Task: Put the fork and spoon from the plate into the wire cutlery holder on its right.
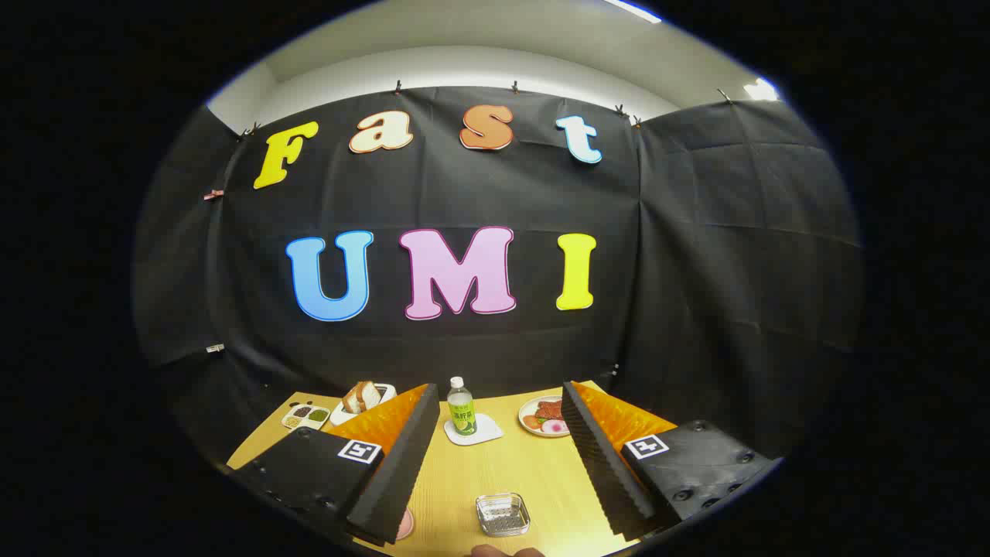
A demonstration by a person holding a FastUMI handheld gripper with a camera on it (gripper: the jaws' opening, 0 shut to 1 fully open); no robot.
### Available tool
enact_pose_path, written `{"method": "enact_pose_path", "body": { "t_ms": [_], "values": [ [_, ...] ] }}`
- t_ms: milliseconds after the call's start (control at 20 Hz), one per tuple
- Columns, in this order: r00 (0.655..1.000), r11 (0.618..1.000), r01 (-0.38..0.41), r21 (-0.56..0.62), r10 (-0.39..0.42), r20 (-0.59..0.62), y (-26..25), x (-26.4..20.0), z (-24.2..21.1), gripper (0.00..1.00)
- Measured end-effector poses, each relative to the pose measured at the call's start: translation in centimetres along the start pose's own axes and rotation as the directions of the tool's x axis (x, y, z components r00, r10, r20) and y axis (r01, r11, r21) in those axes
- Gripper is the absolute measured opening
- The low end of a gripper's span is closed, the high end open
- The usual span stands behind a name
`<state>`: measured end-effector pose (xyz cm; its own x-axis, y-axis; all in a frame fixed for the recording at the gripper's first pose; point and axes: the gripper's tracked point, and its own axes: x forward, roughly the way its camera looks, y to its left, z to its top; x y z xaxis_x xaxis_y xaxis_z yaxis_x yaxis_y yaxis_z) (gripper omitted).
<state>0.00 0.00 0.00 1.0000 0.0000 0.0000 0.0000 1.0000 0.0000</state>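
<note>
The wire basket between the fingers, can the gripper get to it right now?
Probably yes. The gripper is open, and the wire basket sits on the bare table between its fingers with nothing in the way. The bottle stands farther off, beyond the fingertips.

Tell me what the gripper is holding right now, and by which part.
Nothing. The gripper is open, its fingers spread wide above the table, with only the wire holder and a bottle in the gap, both untouched.
</note>
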Motion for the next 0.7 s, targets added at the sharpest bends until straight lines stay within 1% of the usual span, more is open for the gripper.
{"method": "enact_pose_path", "body": {
  "t_ms": [200,350,400,450,600,700],
  "values": [
    [1.0,0.999,-0.011,-0.041,0.011,0.005,1.2,0.1,0.1,0.98],
    [1.0,0.999,-0.015,-0.036,0.015,0.008,1.6,0.4,-0.2,0.98],
    [0.999,0.999,-0.018,-0.026,0.018,0.026,1.6,0.7,-0.1,0.98],
    [0.999,0.999,-0.038,-0.025,0.039,0.036,2.2,0.7,0.2,0.97],
    [0.995,0.995,-0.096,-0.036,0.096,-0.013,3.0,0.9,-1.7,0.97],
    [0.994,0.994,-0.106,-0.013,0.106,0.005,3.0,0.5,-1.4,0.98]
  ]
}}
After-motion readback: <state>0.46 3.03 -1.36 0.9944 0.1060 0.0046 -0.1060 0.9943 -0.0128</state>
